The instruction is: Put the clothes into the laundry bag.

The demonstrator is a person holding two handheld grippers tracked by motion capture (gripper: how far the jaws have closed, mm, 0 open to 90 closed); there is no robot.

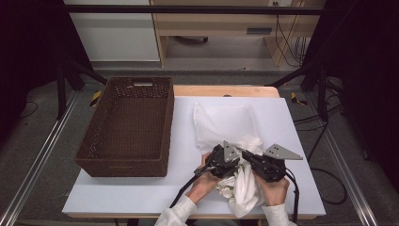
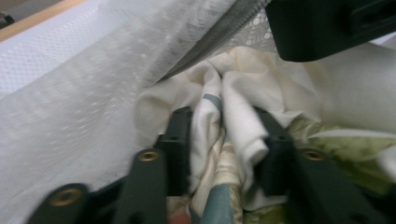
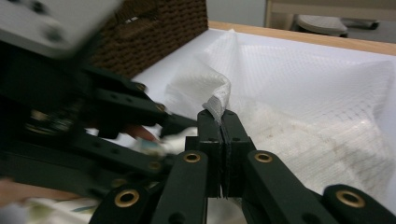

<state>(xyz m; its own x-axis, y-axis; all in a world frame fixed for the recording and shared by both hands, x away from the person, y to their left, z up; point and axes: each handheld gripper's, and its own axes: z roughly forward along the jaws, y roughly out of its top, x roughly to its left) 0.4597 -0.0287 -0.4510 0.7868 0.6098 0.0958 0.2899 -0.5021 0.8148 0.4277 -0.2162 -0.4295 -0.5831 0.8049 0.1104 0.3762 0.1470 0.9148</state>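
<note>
White cloth [image 2: 243, 121] is partly in the mesh bag [image 1: 223, 123]; right tongs [image 3: 223, 116] pinch the bag's edge, left tongs [image 2: 224, 135] squeeze the cloth, most left outside.

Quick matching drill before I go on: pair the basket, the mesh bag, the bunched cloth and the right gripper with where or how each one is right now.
1. wicker basket
2. mesh bag
3. bunched cloth
4. right gripper

a. pinching the bag's zipper edge
b. between the left gripper's jaws
c. flat on the white table, middle
d. on the table's left side

Pairs: 1-d, 2-c, 3-b, 4-a
</note>
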